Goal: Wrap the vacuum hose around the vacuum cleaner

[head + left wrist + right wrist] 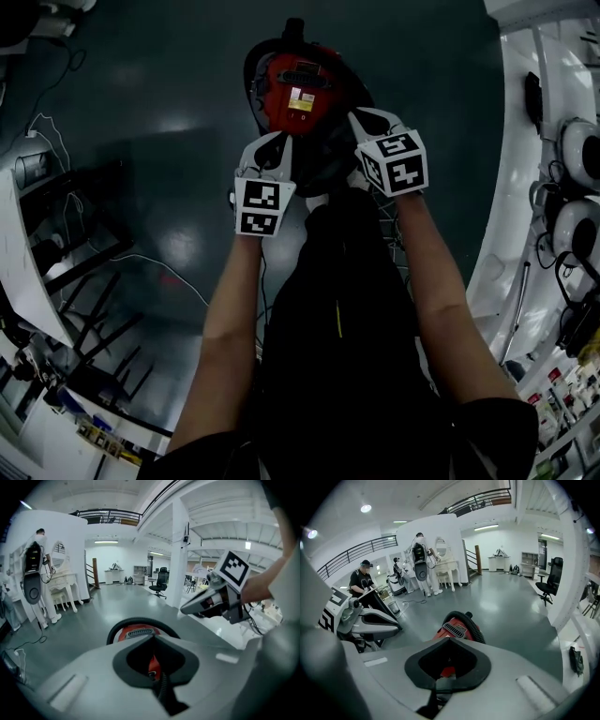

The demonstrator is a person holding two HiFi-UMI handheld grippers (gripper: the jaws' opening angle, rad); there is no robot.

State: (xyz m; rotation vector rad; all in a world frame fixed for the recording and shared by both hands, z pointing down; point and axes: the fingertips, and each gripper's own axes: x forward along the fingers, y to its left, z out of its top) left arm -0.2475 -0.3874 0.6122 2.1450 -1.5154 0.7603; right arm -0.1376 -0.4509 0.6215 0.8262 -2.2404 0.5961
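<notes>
Seemingly almost done: black hose [474, 629] is seen coiled round the red vacuum cleaner [300, 94], on the floor [169, 141] at 12 o'clock. Left gripper [279, 141] and right gripper [362, 116] are held above it, jaws fully closed, nothing gripped.

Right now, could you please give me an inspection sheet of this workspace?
Surface: dark glossy floor, reflecting the ceiling lights.
Job's things: red vacuum cleaner stands on the floor; black hose looped round its body.
Clutter: black-framed furniture at the head view's left edge.
Grippers: left gripper shut, nothing held; right gripper shut, nothing held; both above the vacuum cleaner, apart from it.
Cables: white cable lying across the floor.
Surroundings: white dressing table, black office chair, white pillar, people standing in the background.
</notes>
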